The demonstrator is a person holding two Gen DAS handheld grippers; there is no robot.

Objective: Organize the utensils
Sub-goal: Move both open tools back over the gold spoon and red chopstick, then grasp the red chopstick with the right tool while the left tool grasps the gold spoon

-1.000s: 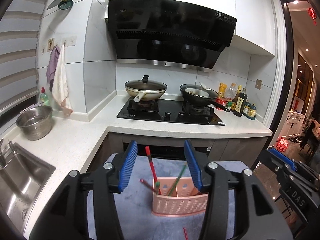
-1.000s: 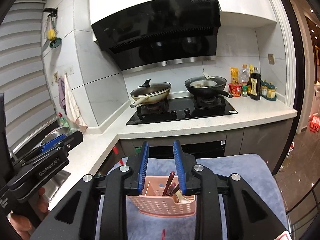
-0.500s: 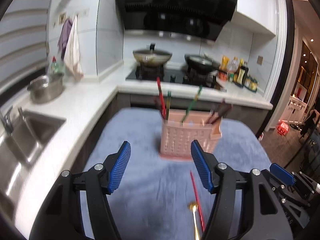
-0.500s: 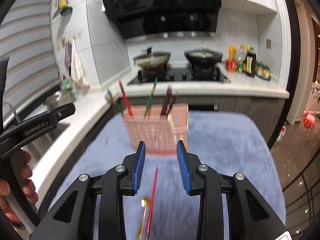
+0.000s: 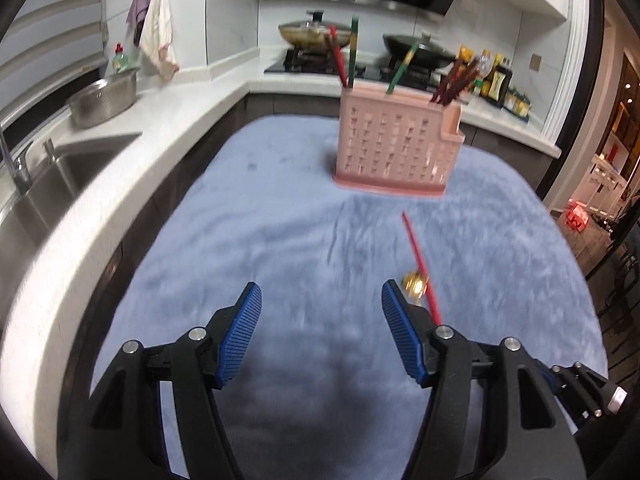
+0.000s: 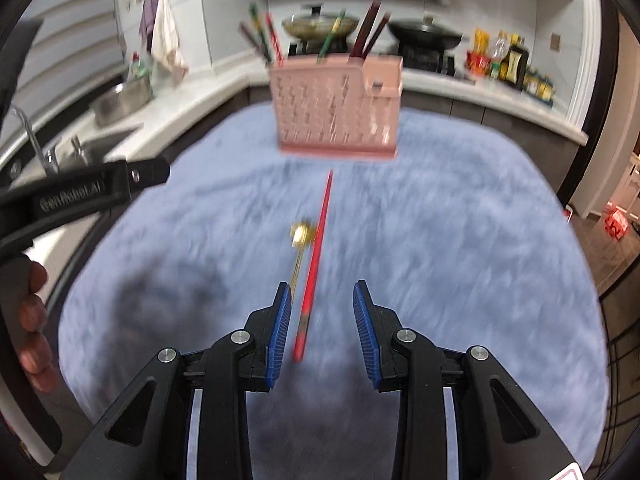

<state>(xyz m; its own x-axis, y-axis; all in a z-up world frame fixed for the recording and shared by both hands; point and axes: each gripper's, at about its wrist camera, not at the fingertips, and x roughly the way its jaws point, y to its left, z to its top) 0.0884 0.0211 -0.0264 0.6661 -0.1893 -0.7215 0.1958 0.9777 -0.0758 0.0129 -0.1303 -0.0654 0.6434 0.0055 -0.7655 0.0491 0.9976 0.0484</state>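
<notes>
A pink slotted utensil holder (image 5: pixel 396 148) stands at the far side of a blue-grey cloth (image 5: pixel 280 240), with red, green and dark chopsticks upright in it. It also shows in the right wrist view (image 6: pixel 338 110). A red chopstick (image 6: pixel 316 256) and a gold spoon (image 6: pixel 299 240) lie side by side on the cloth in front of the holder; both show in the left wrist view too, the chopstick (image 5: pixel 420 264) and the spoon (image 5: pixel 416 282). My right gripper (image 6: pixel 322 320) is open above the near end of the chopstick. My left gripper (image 5: pixel 320 328) is open and empty, left of the spoon.
A white counter (image 5: pixel 132 120) runs along the left with a sink (image 5: pixel 48 176) and a steel bowl (image 5: pixel 104 100). A hob with two pans (image 5: pixel 312 36) and bottles (image 5: pixel 496 80) stand behind the table. The left gripper's body (image 6: pixel 76 196) shows at the left of the right wrist view.
Both grippers have pulled back from the holder and tilted down toward the cloth. The red chopstick and gold spoon have come into view. The right gripper's jaws have opened wider.
</notes>
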